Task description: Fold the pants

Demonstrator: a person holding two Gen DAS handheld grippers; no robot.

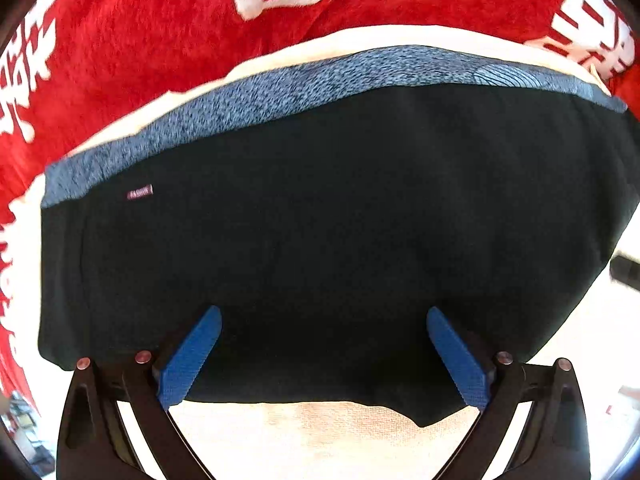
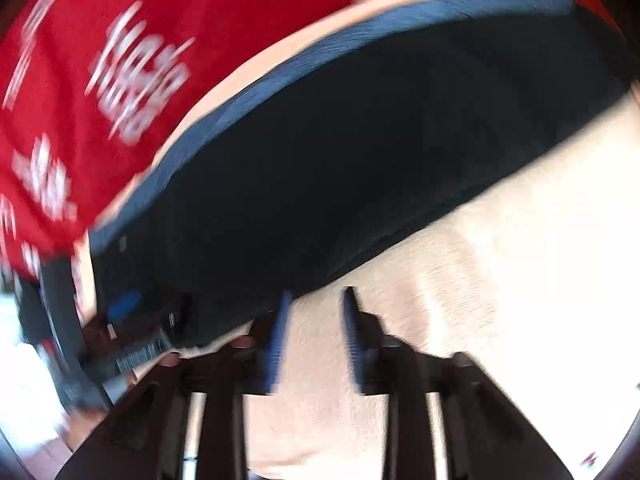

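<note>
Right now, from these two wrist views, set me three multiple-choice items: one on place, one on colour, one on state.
1. Where do the black pants lie?
A. on a cream towel, in front of a red blanket
B. on a bare wooden floor
C. inside a basket

2. What colour is the band along the pants' far edge?
A. yellow
B. speckled blue
C. green

3. How does the left claw stand?
A. shut on the pants
B. open, fingers spread over the pants
C. out of view

Key: 1 A, the cream towel shows under the pants' near edge and the red blanket with white characters lies beyond; 2 B, the strip at the far edge is mottled blue; 3 B, the two blue fingers stand wide apart with black cloth between them, pinching nothing.
</note>
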